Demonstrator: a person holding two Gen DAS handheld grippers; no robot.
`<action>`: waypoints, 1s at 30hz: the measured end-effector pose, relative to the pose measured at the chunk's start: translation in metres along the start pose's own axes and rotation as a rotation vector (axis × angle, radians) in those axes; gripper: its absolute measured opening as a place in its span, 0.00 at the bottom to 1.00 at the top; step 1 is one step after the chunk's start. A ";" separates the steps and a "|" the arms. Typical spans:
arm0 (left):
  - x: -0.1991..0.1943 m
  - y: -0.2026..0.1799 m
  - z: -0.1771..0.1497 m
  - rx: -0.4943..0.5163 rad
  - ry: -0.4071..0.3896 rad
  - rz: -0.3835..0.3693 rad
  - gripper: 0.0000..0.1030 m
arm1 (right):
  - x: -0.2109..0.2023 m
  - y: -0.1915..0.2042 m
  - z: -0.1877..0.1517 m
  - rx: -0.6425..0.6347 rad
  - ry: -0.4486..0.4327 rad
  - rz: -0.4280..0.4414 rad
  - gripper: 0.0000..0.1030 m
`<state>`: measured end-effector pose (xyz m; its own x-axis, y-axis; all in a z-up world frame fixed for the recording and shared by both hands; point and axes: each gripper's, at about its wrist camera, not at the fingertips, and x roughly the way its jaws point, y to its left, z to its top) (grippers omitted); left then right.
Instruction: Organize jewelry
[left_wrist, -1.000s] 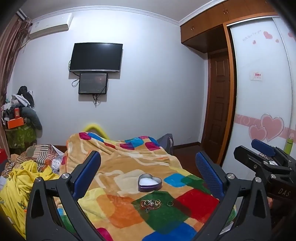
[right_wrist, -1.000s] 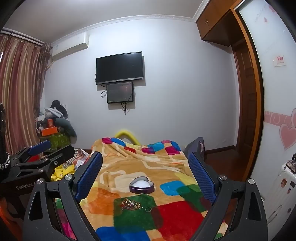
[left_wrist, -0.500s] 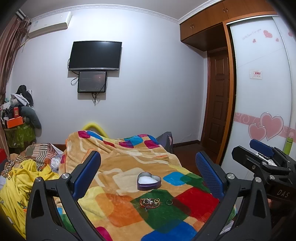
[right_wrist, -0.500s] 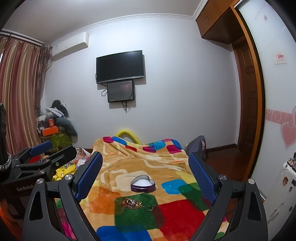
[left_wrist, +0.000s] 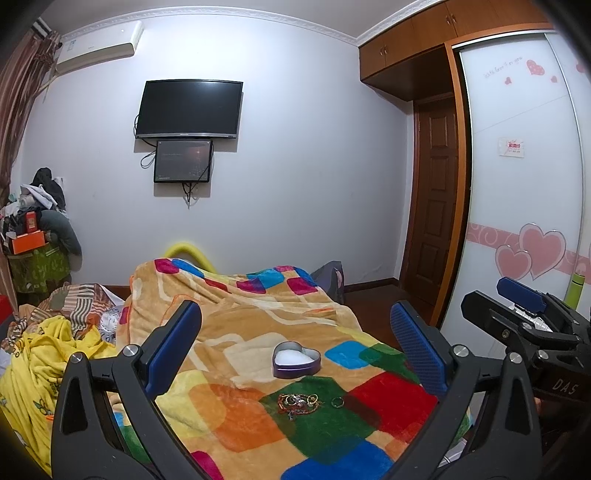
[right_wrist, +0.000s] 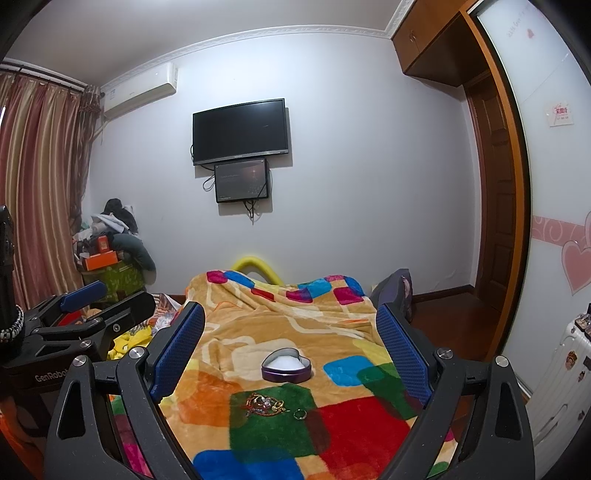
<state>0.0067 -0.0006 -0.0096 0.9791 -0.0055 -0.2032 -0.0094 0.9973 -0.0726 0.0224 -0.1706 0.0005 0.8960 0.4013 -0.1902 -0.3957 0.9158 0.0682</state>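
A purple heart-shaped box (left_wrist: 295, 360) (right_wrist: 286, 364) with a white lining sits open on the patchwork blanket. In front of it, on a green patch, lies a small tangle of jewelry (left_wrist: 297, 400) (right_wrist: 264, 403) with a single ring (left_wrist: 337, 402) (right_wrist: 300, 414) just to its right. My left gripper (left_wrist: 295, 343) is open and held above the blanket, well short of the jewelry. My right gripper (right_wrist: 290, 341) is likewise open and empty. Each gripper shows at the edge of the other's view.
The blanket (left_wrist: 240, 332) covers a bed. Yellow bedding (left_wrist: 40, 365) is heaped on the left. A cluttered stand (right_wrist: 107, 258) is by the curtain. A wardrobe (left_wrist: 524, 184) and a white suitcase (right_wrist: 554, 376) stand to the right. A TV (left_wrist: 188, 109) hangs on the far wall.
Both views have tilted up slightly, so the box and jewelry sit a little lower in frame. The grippers stay open and nothing on the blanket has moved.
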 end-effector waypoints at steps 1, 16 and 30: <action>0.000 0.000 0.000 0.000 0.001 0.000 1.00 | 0.000 0.001 -0.001 -0.001 0.000 0.000 0.90; 0.001 -0.001 0.001 -0.001 0.002 0.000 1.00 | -0.001 0.003 -0.002 0.001 0.002 0.002 0.90; 0.002 -0.002 0.002 -0.001 0.003 0.000 1.00 | 0.000 0.002 0.000 0.002 0.005 0.002 0.90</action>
<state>0.0087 -0.0023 -0.0078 0.9784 -0.0059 -0.2064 -0.0094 0.9973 -0.0732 0.0211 -0.1688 0.0003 0.8942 0.4032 -0.1945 -0.3973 0.9150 0.0703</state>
